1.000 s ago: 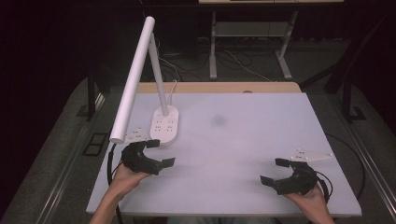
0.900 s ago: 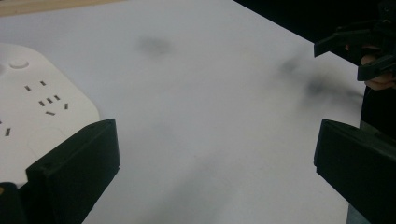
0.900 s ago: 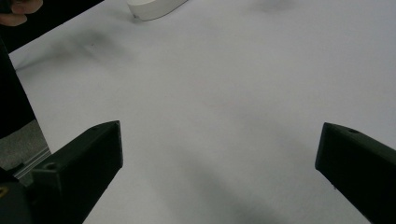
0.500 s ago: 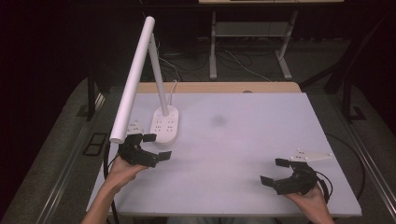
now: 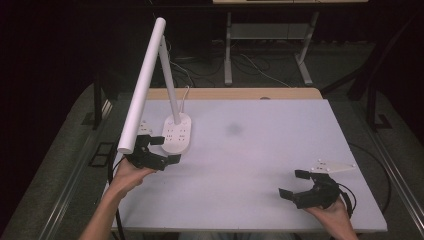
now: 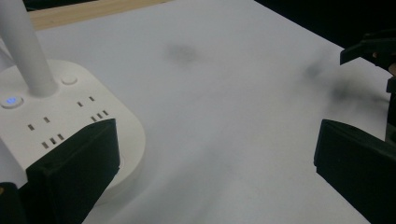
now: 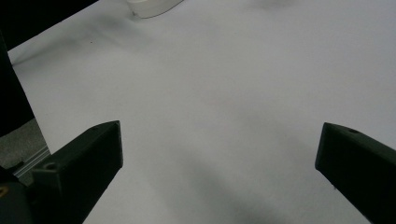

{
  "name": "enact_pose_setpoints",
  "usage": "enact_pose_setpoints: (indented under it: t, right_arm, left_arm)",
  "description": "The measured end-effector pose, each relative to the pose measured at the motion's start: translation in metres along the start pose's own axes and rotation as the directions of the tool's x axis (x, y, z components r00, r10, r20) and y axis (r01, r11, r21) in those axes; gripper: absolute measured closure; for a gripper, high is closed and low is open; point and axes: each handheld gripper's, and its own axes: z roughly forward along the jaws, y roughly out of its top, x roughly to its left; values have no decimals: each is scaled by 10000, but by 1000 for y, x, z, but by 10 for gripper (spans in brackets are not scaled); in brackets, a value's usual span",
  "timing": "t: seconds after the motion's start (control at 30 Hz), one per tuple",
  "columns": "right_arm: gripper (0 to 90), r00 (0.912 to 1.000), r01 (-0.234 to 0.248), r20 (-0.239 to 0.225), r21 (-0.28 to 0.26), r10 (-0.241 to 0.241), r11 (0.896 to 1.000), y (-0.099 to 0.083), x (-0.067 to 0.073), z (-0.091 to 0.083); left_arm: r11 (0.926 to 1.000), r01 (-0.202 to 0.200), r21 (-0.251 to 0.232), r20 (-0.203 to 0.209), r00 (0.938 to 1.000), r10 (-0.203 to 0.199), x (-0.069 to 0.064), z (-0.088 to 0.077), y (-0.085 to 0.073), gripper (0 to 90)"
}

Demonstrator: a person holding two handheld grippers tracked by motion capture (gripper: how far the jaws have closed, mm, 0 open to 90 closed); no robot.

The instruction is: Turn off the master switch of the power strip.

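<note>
From above, a white rectangular table top (image 5: 260, 150) carries a white desk lamp with a long tube head and an oval socket-strip base (image 5: 177, 133) at its left side. The left gripper (image 5: 165, 150) sits just beside that base, jaws spread wide, holding nothing. The right gripper (image 5: 292, 184) hovers near the front right corner, well apart from the lamp, jaws also wide and empty.

In the left gripper view, the lamp base (image 6: 70, 116) lies by the left jaw, a small blue light lit on it; whether they touch is hard to tell.

In the right gripper view, bare table (image 7: 224, 93) shows between the wide jaws.
</note>
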Motion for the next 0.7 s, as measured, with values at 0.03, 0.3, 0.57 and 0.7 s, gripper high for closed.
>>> enact_pose_setpoints:
  t: [0.03, 0.3, 0.57, 0.7]
  right_arm:
    - [1, 10000, 8, -2, 12, -8, 10000, 0, 0, 0]
    - [1, 10000, 3, -36, 56, -3, 10000, 0, 0, 2]
    - [1, 10000, 32, -28, 60, -32, 10000, 0, 0, 2]
    - [1, 10000, 79, -15, 33, -79, 10000, 0, 0, 2]
  left_arm:
    - [10000, -25, 14, 15, 10000, 25, 1, 0, 1, 0]
    - [9998, 125, 158, -98, 9999, -123, 9, 3, 4, 0]
    - [9993, 166, 347, -233, 9996, -158, 17, 7, 11, 0]
    - [9989, 29, 466, -276, 9996, -17, 22, 7, 15, 0]
